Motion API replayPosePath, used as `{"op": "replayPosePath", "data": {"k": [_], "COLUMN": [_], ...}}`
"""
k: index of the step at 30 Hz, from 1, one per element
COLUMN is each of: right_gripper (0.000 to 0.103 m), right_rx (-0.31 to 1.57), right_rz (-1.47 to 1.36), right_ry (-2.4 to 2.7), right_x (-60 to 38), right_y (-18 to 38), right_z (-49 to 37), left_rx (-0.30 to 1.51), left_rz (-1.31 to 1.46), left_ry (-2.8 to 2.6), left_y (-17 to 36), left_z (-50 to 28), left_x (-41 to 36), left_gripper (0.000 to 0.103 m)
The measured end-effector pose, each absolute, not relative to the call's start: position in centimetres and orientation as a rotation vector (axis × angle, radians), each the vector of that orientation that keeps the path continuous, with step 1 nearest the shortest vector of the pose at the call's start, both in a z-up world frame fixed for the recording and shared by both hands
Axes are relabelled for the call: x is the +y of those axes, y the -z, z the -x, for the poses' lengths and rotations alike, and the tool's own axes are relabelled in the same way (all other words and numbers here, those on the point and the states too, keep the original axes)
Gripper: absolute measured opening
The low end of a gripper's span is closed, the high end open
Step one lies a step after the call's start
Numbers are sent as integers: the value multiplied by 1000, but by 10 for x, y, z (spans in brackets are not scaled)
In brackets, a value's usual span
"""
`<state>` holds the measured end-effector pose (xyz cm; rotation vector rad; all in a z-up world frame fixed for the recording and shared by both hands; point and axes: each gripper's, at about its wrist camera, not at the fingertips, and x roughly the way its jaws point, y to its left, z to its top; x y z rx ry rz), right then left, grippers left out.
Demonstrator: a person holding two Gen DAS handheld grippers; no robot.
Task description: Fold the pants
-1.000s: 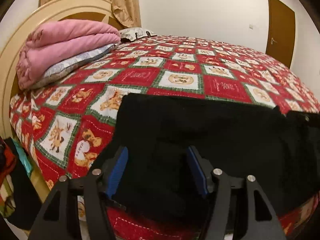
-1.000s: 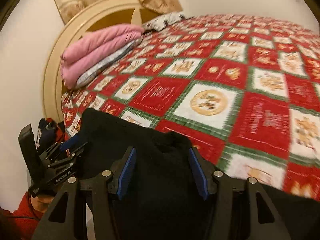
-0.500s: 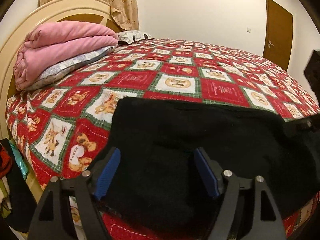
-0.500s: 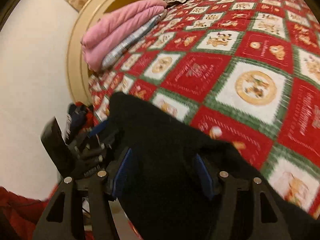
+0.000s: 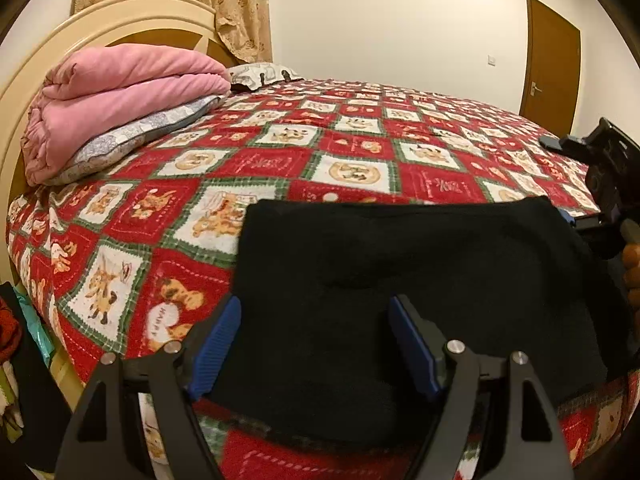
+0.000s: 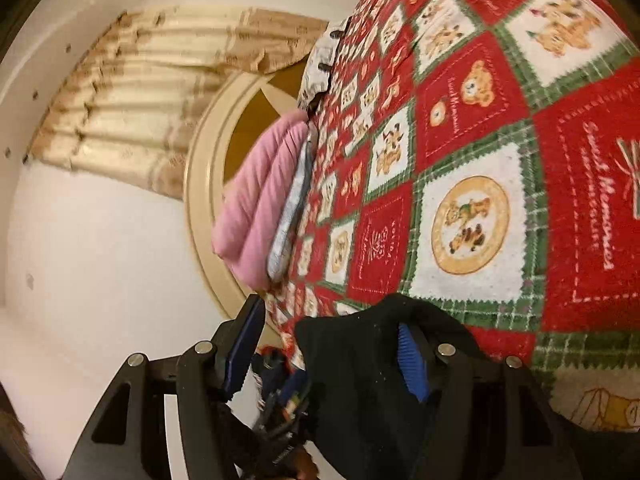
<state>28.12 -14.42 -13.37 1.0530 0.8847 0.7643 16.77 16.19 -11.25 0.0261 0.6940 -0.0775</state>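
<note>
The black pants (image 5: 420, 280) lie folded into a flat rectangle at the near edge of the bed. My left gripper (image 5: 316, 340) is open, its blue pads either side of the pants' near left part, just above the cloth. My right gripper (image 6: 328, 344) is open and rolled sideways at the pants' right end (image 6: 360, 380); cloth lies against its right pad. It shows in the left wrist view as a black body (image 5: 608, 184) at the far right, beside the pants' right edge.
The bed has a red, white and green patchwork cover (image 5: 360, 152). A folded pink quilt (image 5: 120, 96) on a pillow lies at the cream headboard (image 5: 24, 92). A brown door (image 5: 550, 64) stands in the far wall. Clutter (image 5: 12, 360) sits beside the bed, low left.
My right gripper has rolled strongly sideways and lifted at the pants' right end. My left gripper has drawn back a little and stayed open. The pants lie more squared.
</note>
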Motion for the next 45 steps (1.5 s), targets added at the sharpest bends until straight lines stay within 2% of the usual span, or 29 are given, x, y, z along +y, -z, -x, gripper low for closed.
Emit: {"op": "replayPosePath", "data": {"k": [2, 3, 6, 11, 15, 20, 22, 27, 31, 35, 38, 41, 45], "right_gripper": [57, 56, 57, 58, 58, 58, 58, 59, 58, 59, 58, 59, 59], "right_rx": [923, 956, 994, 864, 804, 907, 877, 863, 771, 675, 679, 699, 765], "right_rz": [-1009, -967, -834, -562, -359, -156, -123, -206, -347, -298, -278, -333, -382], "right_ry": [-768, -770, -688, -431, -515, -573, -528, -474, -474, -254, -44, 213, 413], "right_x": [-141, -140, -155, -180, -125, -54, -43, -40, -81, -154, -230, -322, -419], "right_y": [134, 131, 116, 73, 56, 96, 106, 105, 69, 36, 30, 30, 47], "right_z": [-283, -284, -282, -246, -214, -201, -203, -226, -204, -165, -150, -148, -154], "left_rx": [705, 703, 700, 653, 648, 629, 633, 629, 626, 638, 746, 757, 765], "left_rz": [-65, -78, -35, 28, 78, 52, 37, -6, -58, -53, -99, 21, 26], "left_ry": [65, 55, -7, -169, -232, -182, -124, 3, 11, 9, -55, -78, -78], "left_y": [115, 115, 105, 90, 89, 90, 90, 92, 87, 87, 110, 118, 117], "left_z": [-169, -170, -172, -162, -150, -135, -134, -143, -164, -176, -187, -184, -186], "left_x": [161, 163, 191, 251, 276, 257, 240, 190, 155, 138, 131, 148, 151], "left_gripper": [84, 87, 87, 87, 87, 87, 87, 87, 87, 87, 93, 103, 103]}}
